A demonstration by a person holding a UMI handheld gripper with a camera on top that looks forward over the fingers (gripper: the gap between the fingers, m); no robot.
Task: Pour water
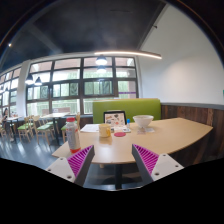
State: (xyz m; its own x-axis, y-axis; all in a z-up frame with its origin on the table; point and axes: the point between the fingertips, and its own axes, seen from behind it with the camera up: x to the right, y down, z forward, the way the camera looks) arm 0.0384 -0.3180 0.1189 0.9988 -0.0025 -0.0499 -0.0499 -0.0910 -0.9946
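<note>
My gripper [113, 162] is open, its two magenta pads [82, 159] spread wide with nothing between them. It hangs in front of the near edge of a light wooden table [150, 136]. On the table's left part stands a tall clear bottle [72, 133] with a red cap. Further back sit a tan cup or small container [105, 129], a pink flat item [121, 132] and a white bowl [143, 121]. All of these lie well beyond the fingers.
A green bench seat [127, 106] backs the table. Behind it a dark-framed picture [115, 116] leans up. Large windows [80, 85] fill the far wall, with more tables and chairs [25, 125] to the left. A long lamp [127, 54] hangs overhead.
</note>
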